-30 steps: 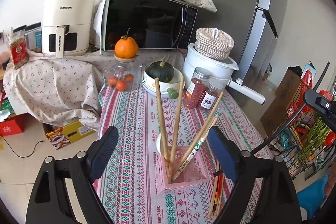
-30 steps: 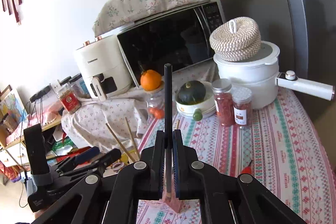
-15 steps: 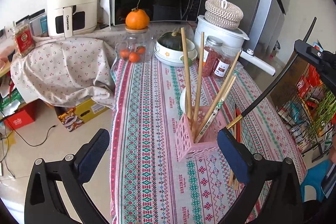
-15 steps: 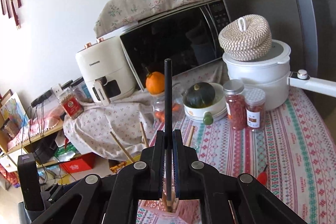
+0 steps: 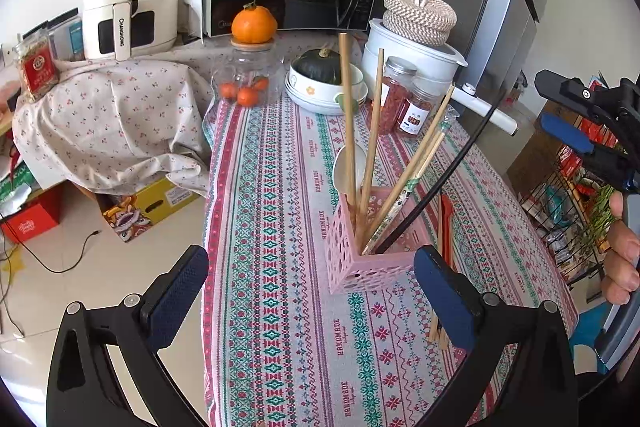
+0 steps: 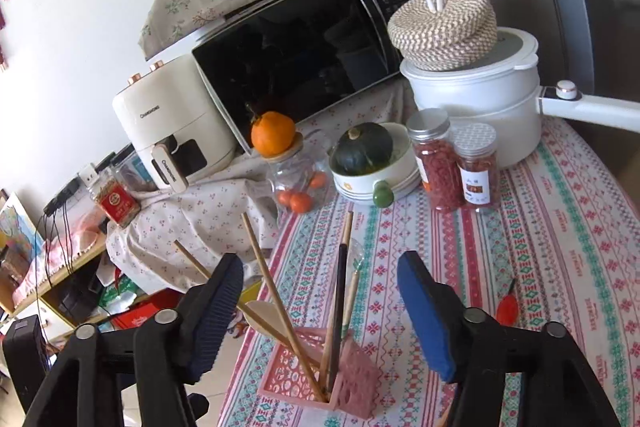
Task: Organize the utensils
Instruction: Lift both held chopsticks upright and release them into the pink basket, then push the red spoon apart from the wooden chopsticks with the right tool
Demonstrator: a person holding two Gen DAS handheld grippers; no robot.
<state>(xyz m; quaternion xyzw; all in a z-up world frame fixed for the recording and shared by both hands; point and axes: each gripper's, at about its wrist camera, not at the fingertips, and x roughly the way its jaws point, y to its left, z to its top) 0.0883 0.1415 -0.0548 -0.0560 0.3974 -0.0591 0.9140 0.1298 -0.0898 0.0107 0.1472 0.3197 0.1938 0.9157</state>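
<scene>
A: Now, your right tool (image 6: 320,311) stands wide with nothing between its pads, directly above the pink perforated plastic holder (image 6: 320,375). The black chopstick (image 6: 341,311) leans inside that holder among the bamboo chopsticks (image 6: 276,291) and the pale spoon (image 6: 264,315).

B: And my left tool (image 5: 308,291)?

A: Wide as well, empty, on the near side of the holder (image 5: 368,255). It grips nothing.

B: What is left to collect?

A: I judge the loose red and wooden sticks (image 5: 442,227) lying flat on the patterned cloth of the desk (image 5: 280,307), just right of the holder. A small red piece (image 6: 507,307) also lies right of the holder.

B: How should you have me take them?

A: Lift clear of the leaning sticks first, so you don't tip the light holder. Then pinch one stick near its middle, and steady the holder with your left tool if it shifts.
</scene>
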